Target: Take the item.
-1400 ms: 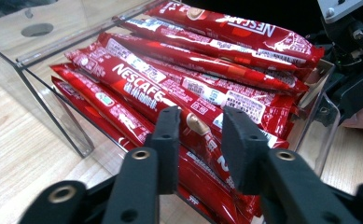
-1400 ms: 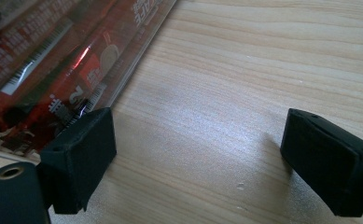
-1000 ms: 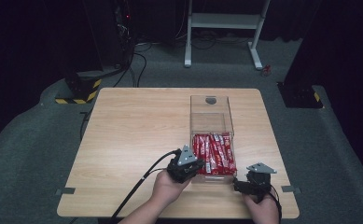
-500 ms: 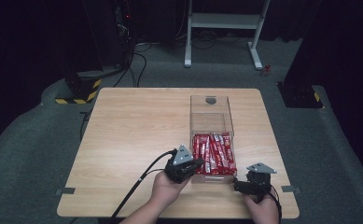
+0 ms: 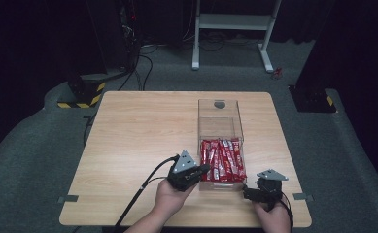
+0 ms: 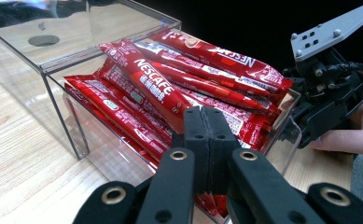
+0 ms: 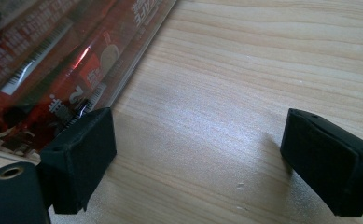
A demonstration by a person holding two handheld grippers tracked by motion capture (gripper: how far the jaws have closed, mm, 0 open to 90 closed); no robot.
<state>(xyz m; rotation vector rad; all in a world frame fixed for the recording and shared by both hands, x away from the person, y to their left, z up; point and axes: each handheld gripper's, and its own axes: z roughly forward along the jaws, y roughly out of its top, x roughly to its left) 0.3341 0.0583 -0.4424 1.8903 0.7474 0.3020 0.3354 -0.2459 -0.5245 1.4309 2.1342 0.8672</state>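
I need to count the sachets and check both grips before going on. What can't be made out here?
- Sachets: the count. In the left gripper view the lower layers lie under the top ones and the shut left gripper covers some; too small in the high view.
- Right gripper: open; whether its jaw touches the clear box, right gripper view too blurred.

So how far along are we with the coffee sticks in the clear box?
Done: nothing visibly taken out; the red Nescafe sticks all lie in the near end of the clear box. In hand: nothing. The left gripper is shut and empty at the box's near wall; the right gripper sits open over bare table. Left: any picking, apparently.
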